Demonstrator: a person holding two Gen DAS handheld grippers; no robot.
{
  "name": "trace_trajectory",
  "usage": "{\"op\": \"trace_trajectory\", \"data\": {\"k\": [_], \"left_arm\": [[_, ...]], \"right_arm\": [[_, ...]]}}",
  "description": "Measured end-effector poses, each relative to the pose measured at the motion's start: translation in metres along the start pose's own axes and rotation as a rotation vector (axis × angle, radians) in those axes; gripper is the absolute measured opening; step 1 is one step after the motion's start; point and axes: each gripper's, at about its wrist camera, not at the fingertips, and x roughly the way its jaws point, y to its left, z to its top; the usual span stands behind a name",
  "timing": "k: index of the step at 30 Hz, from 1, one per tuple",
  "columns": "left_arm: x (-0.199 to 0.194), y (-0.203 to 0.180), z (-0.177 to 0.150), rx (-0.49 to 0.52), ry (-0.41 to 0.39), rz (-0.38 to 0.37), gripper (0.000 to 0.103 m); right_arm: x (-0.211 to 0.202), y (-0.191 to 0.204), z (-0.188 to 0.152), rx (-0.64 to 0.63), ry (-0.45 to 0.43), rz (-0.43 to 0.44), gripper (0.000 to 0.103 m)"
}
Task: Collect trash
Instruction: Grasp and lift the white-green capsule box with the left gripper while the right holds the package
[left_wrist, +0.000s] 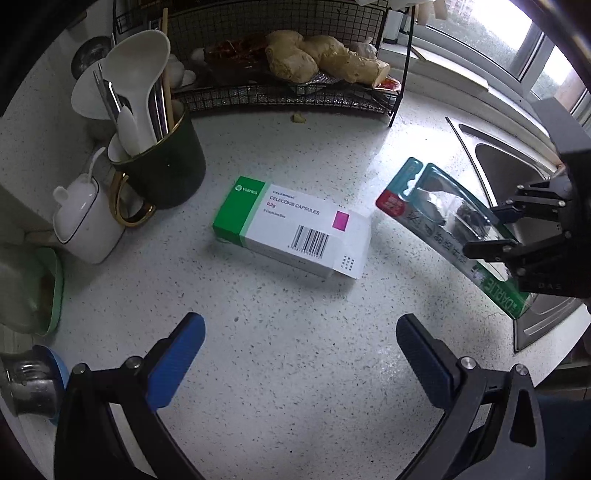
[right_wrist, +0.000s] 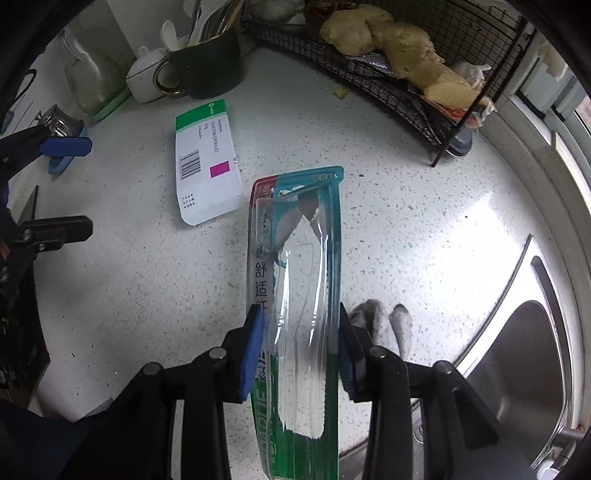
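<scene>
Medicine box lay mid-counter; utensil cup and jar left, rack far behind, sink right, toothbrush pack between box and sink.

— On the speckled white tabletop?
— Capsule box flat mid-surface. Dark mug of utensils and white lidded pot far left, touching. Black wire rack along the far edge. Small yellowish scrap just before the rack. Steel sink sunk in, right.

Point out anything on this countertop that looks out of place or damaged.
The capsule box lies flat on the countertop with an end flap hanging open. A small yellowish scrap lies loose by the wire rack. The right gripper holds empty toothbrush packaging.
</scene>
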Motion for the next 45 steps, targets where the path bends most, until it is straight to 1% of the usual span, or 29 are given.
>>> {"op": "trace_trajectory", "data": {"k": [3,4,7,9,13,16,19,21,24,27,28,31,33,34,37,40,43,45], "left_arm": [[0.008,0.011,0.014,-0.096,0.003,-0.050,0.103],[0.011,0.014,0.019,-0.139,0.000,-0.047,0.103],[0.018,0.016,0.033,-0.216,-0.024,-0.020,0.103],[0.026,0.015,0.041,-0.246,-0.016,0.002,0.103],[0.043,0.009,0.052,-0.286,0.001,0.030,0.103],[0.054,0.010,0.059,-0.334,-0.007,0.080,0.103],[0.066,0.016,0.066,-0.404,0.009,0.098,0.103],[0.074,0.018,0.070,-0.426,0.018,0.097,0.103],[0.085,0.016,0.076,-0.426,0.034,0.111,0.103],[0.092,0.013,0.078,-0.428,0.052,0.186,0.103],[0.094,0.014,0.077,-0.435,0.054,0.194,0.103],[0.103,0.017,0.074,-0.466,0.076,0.166,0.103],[0.108,0.019,0.071,-0.465,0.089,0.136,0.103],[0.109,0.018,0.069,-0.455,0.081,0.140,0.101],[0.110,0.017,0.063,-0.406,0.078,0.181,0.090],[0.106,0.013,0.058,-0.355,0.061,0.166,0.078],[0.101,0.009,0.048,-0.292,0.057,0.140,0.074],[0.097,0.006,0.042,-0.254,0.047,0.097,0.071]], "right_arm": [[-0.013,-0.009,-0.008,0.038,-0.022,0.002,0.034],[-0.016,-0.012,-0.012,0.054,-0.028,0.004,0.034],[-0.021,-0.021,-0.020,0.089,-0.039,0.012,0.034],[-0.022,-0.027,-0.021,0.098,-0.044,0.016,0.034],[-0.019,-0.032,-0.023,0.115,-0.020,-0.005,0.034],[-0.019,-0.038,-0.027,0.141,-0.015,0.005,0.034],[-0.021,-0.037,-0.028,0.150,-0.015,0.009,0.034],[-0.022,-0.036,-0.027,0.151,-0.014,0.012,0.034],[-0.023,-0.038,-0.027,0.163,-0.011,0.014,0.034],[-0.026,-0.044,-0.030,0.188,-0.007,0.025,0.034],[-0.027,-0.045,-0.031,0.195,-0.008,0.028,0.034],[-0.028,-0.047,-0.036,0.215,-0.007,0.039,0.034],[-0.027,-0.046,-0.039,0.221,-0.003,0.047,0.034],[-0.026,-0.045,-0.040,0.224,-0.002,0.052,0.034],[-0.024,-0.041,-0.043,0.238,-0.002,0.072,0.034],[-0.024,-0.038,-0.046,0.244,-0.005,0.084,0.034],[-0.026,-0.035,-0.048,0.238,-0.005,0.088,0.034],[-0.027,-0.032,-0.049,0.235,-0.007,0.090,0.034]]}}
